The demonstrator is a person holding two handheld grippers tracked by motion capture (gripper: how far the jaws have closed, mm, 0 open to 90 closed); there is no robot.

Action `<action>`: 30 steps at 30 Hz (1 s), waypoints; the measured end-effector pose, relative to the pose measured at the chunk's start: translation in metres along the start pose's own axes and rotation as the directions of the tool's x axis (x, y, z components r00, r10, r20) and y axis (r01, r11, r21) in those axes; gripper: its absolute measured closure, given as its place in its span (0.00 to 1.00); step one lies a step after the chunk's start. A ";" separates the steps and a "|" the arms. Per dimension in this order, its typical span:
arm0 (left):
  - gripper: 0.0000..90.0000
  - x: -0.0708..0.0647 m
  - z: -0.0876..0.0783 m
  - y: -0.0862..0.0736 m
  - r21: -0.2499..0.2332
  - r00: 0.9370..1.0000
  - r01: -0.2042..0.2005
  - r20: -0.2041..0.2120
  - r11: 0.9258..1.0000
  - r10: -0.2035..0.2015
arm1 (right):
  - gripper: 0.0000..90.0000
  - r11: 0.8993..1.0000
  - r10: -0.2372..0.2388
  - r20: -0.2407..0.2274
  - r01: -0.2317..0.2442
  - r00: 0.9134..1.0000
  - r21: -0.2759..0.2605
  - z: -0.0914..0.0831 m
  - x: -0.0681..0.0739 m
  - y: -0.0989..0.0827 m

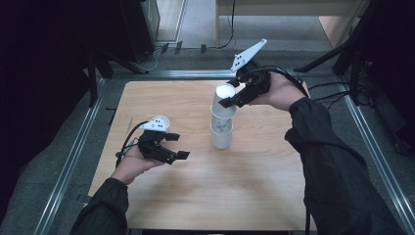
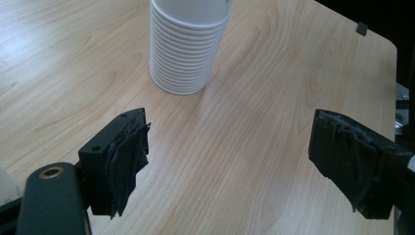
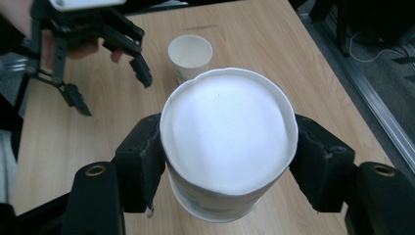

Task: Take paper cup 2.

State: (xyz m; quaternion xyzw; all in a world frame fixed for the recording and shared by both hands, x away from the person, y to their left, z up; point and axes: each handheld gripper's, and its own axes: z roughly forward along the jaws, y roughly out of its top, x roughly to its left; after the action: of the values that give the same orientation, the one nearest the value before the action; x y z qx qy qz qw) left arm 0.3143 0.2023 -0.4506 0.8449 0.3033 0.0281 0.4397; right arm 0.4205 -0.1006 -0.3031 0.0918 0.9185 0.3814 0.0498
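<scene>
the right gripper (image 3: 227, 161) has its two black jaws pressed on the sides of a white paper cup (image 3: 229, 142), one pad on each side, just under the rim. the squeeze dents the rim a little at the top left. in the high view the right gripper (image 1: 226, 104) holds this top cup (image 1: 223, 100) up high, over the far middle of the wooden table (image 1: 161, 196). under it sits the stack of cups (image 1: 221, 132), standing upright on the table. whether the held cup still sits in the one below or has come free is hard to tell from above; in the right gripper view another rim shows just under it. that view also shows one more small cup (image 3: 190, 51) standing alone on the table, past the held cup, with its open mouth up. the left gripper (image 1: 178, 147) rests low on the left side of the table, held in the person's left hand (image 1: 132, 164). its jaws stand wide apart with nothing between them. in the left gripper view the pads (image 2: 127, 159) are ragged and dark, and the ribbed bottom of the stack (image 2: 183, 49) stands on the wood ahead of them, not touching.
</scene>
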 end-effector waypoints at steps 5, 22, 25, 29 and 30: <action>0.17 -0.002 0.000 0.002 -0.014 1.000 -0.004 0.004 1.000 0.004 | 0.39 0.999 -0.020 -0.021 0.019 1.000 -0.032 -0.014 0.013 0.004; 0.15 -0.011 0.002 0.009 -0.073 0.999 -0.020 0.036 0.997 0.022 | 0.39 0.997 0.001 -0.127 -0.011 0.992 -0.077 0.016 0.049 -0.047; 0.15 -0.014 0.004 0.011 -0.069 0.999 -0.032 0.042 0.997 0.035 | 0.39 0.996 0.007 -0.148 -0.020 0.989 -0.089 0.025 0.052 -0.057; 0.15 -0.017 0.008 0.012 -0.066 0.997 -0.040 0.056 0.997 0.044 | 0.39 0.993 0.010 -0.167 -0.030 0.986 -0.115 0.036 0.058 -0.067; 0.15 -0.018 0.008 0.012 -0.067 0.997 -0.041 0.058 0.997 0.045 | 0.39 0.992 0.011 -0.168 -0.033 0.986 -0.125 0.038 0.060 -0.070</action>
State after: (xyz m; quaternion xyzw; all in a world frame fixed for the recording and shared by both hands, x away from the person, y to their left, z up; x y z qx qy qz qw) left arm 0.3084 0.1815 -0.4427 0.8368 0.2707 0.0223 0.4753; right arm 0.3589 -0.1100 -0.3809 0.0664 0.8921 0.4462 -0.0258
